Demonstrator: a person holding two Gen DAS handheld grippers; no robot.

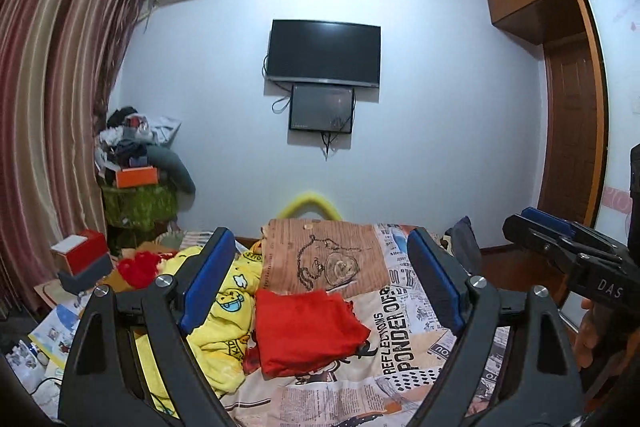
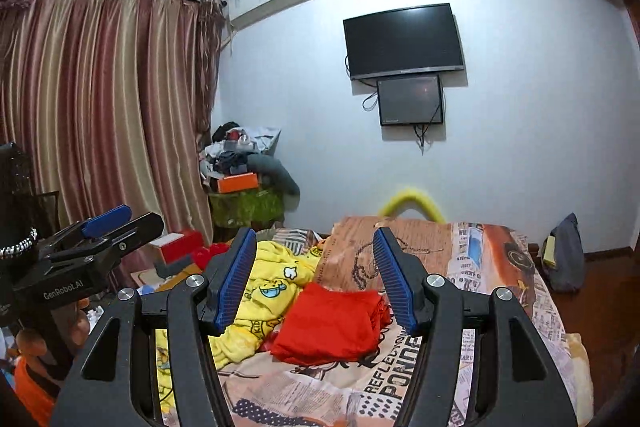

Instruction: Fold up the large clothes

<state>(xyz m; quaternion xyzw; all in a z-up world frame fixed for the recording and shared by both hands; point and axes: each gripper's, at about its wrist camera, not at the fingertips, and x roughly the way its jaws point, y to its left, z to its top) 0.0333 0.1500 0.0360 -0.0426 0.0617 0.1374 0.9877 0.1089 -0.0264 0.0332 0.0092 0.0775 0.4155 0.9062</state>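
red garment [image 1: 308,331] folded on bed [image 1: 404,327], ahead and below both grippers. left gripper [image 1: 320,279] and right gripper [image 2: 316,279] empty, jaws spread; equally near.

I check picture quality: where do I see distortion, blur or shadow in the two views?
Left wrist view: fisheye bends the curtain and wardrobe; the TV casts a faint wall shadow. Right wrist view: the yellow tube looks smeared, corners go dark, and the ceiling edge curves.

Yellow blanket [image 1: 224,311] partly hidden behind left gripper's fingers [image 1: 206,283]
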